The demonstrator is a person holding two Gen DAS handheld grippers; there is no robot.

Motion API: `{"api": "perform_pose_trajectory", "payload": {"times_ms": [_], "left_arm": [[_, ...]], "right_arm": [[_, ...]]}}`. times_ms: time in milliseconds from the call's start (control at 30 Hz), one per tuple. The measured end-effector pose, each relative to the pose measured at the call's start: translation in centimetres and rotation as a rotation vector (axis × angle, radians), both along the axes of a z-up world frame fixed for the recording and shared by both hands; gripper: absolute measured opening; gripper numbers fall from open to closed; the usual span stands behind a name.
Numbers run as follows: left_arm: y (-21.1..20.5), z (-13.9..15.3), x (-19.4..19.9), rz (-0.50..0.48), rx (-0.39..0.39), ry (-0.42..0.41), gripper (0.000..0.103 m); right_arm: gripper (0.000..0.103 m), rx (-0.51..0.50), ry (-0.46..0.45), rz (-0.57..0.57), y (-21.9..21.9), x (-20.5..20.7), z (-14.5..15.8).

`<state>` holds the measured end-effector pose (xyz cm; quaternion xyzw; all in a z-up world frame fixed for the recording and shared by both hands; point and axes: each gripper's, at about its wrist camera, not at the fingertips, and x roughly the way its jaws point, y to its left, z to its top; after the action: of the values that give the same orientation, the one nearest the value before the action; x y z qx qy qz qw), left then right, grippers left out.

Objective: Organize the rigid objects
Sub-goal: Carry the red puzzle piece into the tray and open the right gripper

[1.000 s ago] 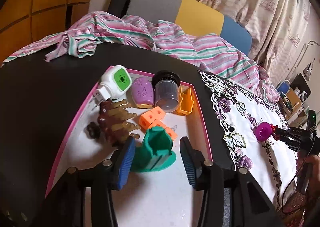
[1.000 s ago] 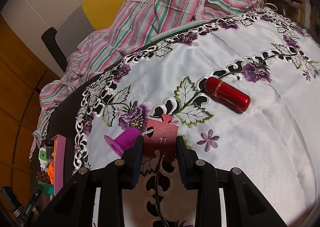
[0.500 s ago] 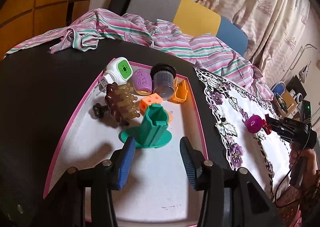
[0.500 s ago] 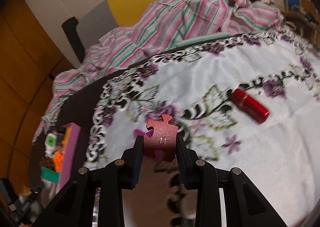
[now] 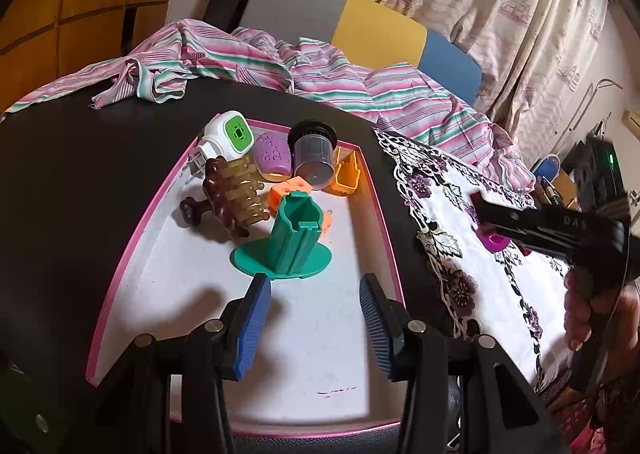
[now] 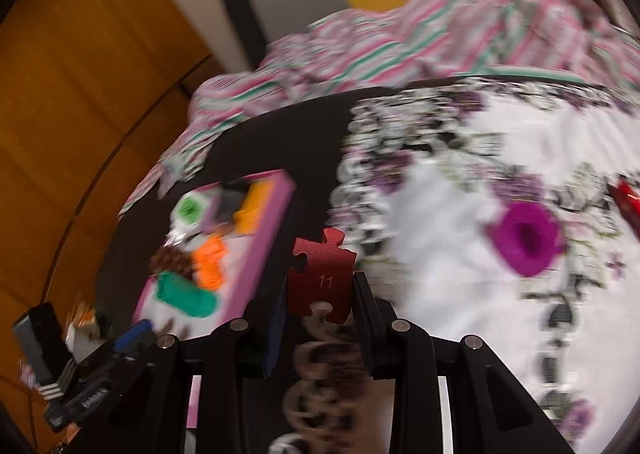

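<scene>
My right gripper [image 6: 316, 282] is shut on a dark red puzzle piece [image 6: 322, 278] marked 11 and holds it in the air above the table's dark edge, next to the pink-rimmed tray [image 6: 264, 246]. It shows from the side in the left wrist view [image 5: 480, 202]. My left gripper [image 5: 316, 294] is open and empty over the tray [image 5: 124, 254], just behind the green stand [image 5: 292, 242]. A magenta cup [image 6: 528, 234] and a red cylinder [image 6: 628, 198] lie on the floral cloth.
The tray holds a white-green plug [image 5: 226, 136], purple soap-like piece [image 5: 272, 156], grey cup [image 5: 312, 156], orange pieces [image 5: 344, 176], and a brown comb-like toy [image 5: 232, 194]. Striped fabric [image 5: 320, 70] lies at the table's back. A floral cloth [image 5: 496, 262] covers the right side.
My right gripper lifted the puzzle piece off the cloth and swung left toward the tray. My left gripper drew back from the green stand, leaving it on the tray.
</scene>
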<state>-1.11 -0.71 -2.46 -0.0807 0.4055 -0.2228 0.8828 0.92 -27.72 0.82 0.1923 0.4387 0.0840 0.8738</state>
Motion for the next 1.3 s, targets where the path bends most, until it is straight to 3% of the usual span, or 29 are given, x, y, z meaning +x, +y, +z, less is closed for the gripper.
{"api": "perform_pose_trajectory", "payload": {"times_ms": [233,467,833,1067,1300], "left_arm": [[0.7,-0.1,-0.4,0.006,-0.010,0.007,0.047],[1.4,-0.2,-0.7,0.017,-0.010,0.004,0.047],[1.8,-0.2,-0.9,0.024,-0.016,0.010,0.047],[1.7,-0.3,-0.9,0.028,-0.025,0.017,0.047],[0.7,-0.2,-1.2,-0.019,-0.055,0.026,0.047]], "right_arm": [[0.032,-0.059,0.006,0.137,7.5,3.2,-0.2],[0.032,-0.103,0.045,0.166,10.2,5.3,-1.6],[0.032,-0.257,0.081,0.167,12.0,7.8,-3.4],[0.033,-0.184,0.051,0.131,10.4,6.2,-2.3],[0.039,-0.162,0.053,0.080,7.5,3.5,-1.5]]}}
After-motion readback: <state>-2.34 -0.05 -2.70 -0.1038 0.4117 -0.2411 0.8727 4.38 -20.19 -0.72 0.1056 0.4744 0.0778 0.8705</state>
